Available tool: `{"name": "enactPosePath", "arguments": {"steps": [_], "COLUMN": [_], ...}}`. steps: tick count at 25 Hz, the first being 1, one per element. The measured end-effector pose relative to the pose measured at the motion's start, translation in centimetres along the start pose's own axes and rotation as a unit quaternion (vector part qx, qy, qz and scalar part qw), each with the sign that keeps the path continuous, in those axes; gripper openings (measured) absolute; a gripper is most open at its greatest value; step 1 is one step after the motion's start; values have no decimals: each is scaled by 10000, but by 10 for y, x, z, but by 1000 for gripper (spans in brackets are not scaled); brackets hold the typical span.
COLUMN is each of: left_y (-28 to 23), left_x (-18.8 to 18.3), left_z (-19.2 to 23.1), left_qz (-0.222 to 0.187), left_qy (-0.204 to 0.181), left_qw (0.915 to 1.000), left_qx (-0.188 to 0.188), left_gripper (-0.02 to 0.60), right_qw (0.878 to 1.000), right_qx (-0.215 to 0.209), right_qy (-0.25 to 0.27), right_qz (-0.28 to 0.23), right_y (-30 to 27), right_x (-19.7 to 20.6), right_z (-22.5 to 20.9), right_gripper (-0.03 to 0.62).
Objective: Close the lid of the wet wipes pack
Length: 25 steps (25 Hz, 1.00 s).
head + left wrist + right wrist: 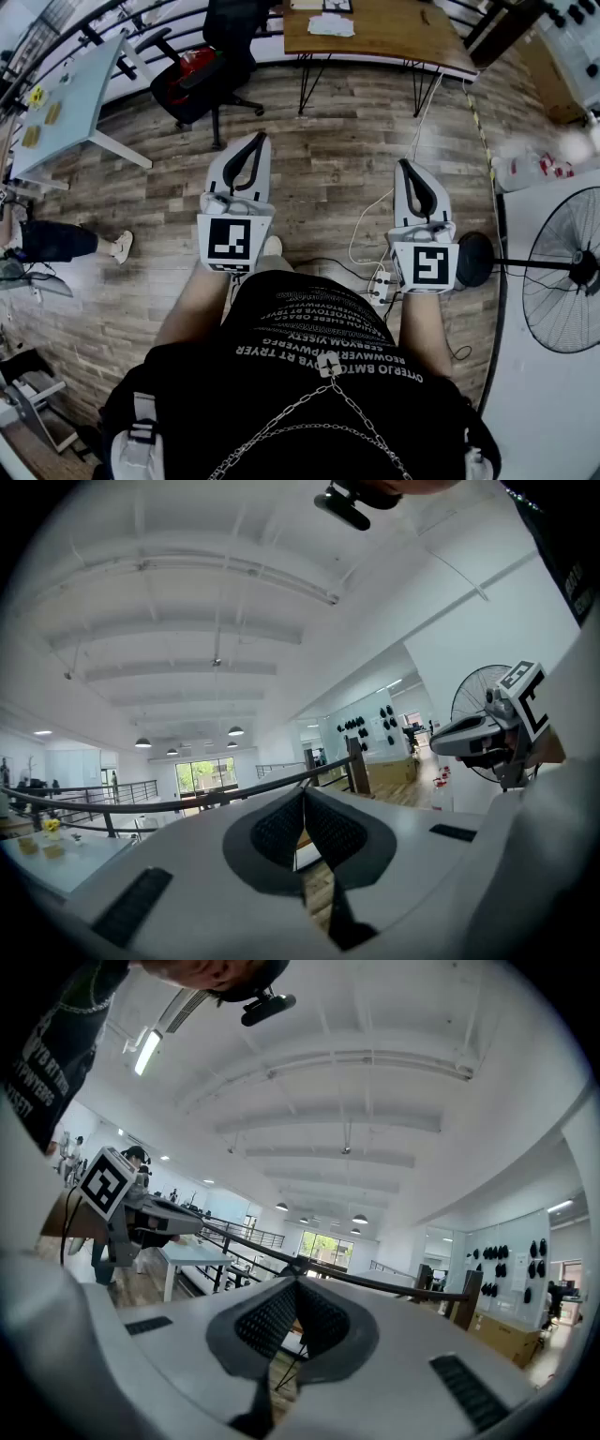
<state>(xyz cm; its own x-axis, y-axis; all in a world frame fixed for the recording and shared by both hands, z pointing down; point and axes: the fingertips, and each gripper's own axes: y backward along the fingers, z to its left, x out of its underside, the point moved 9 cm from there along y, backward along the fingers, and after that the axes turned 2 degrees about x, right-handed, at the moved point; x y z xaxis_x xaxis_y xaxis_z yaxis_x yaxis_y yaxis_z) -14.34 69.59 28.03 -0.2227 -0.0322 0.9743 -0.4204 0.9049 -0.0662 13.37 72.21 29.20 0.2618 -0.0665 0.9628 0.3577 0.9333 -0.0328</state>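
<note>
The person is standing on a wooden floor (337, 141) and holding both tools out in front at about waist height, pointing level and away from the body. The left gripper (258, 139) is showing its ribbed dark pads (281, 832) pressed together at the tips, with nothing pinched between them; only a slim sliver of floor is showing through lower down. The right gripper (404, 166) is likewise pressed shut, its pads (267, 1321) meeting at the front and holding nothing. Each tool is carrying a marker cube, the left cube (233, 240) and the right cube (427, 267) both facing up toward the head camera. The wet wipes pack is not showing in any view, so its place and its lid cannot be told. Ahead of the grippers, a black office chair (211, 66) is sitting between a pale table (75, 98) on the left and a wooden table (384, 33) further back. A standing fan (567, 272) is sitting off to the right, and a power strip (382, 286) with a white cable is lying on the floor by the right gripper. Another person's leg (56, 242) is showing at the left edge.
</note>
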Motion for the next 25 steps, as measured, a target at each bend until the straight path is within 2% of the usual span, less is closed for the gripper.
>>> {"name": "enactPosePath", "arguments": {"steps": [3, 7, 10, 14, 17, 21, 25], "left_y": [7, 16, 15, -1, -23, -58, -94], "left_x": [0, 6, 10, 19, 26, 30, 26], "left_z": [-15, -28, -27, -15, -1, 27, 63], "left_qz": [90, 277, 385, 441, 474, 396, 143], "left_qy": [-87, -268, -313, -217, -183, -122, 15], "left_qw": [9999, 9992, 9987, 9988, 9986, 9990, 9997], "left_qx": [10, 108, 121, 83, 125, 187, 174], "left_gripper": [28, 28, 28, 28, 28, 28, 28], "right_qw": [9993, 9887, 9809, 9850, 9928, 9966, 9941], "right_qx": [-293, -1450, -1855, -1660, -1174, -643, -360], "right_qy": [-217, -152, 52, -29, -147, -449, -959], "right_qz": [17, 345, 575, 471, 201, 234, 345], "right_y": [6, -2, -10, -28, -47, -79, -113], "right_x": [5, 12, 9, 9, 15, 26, 34], "right_z": [-2, -3, -14, -23, -19, -6, -4], "right_gripper": [14, 14, 15, 17, 17, 17, 75]}}
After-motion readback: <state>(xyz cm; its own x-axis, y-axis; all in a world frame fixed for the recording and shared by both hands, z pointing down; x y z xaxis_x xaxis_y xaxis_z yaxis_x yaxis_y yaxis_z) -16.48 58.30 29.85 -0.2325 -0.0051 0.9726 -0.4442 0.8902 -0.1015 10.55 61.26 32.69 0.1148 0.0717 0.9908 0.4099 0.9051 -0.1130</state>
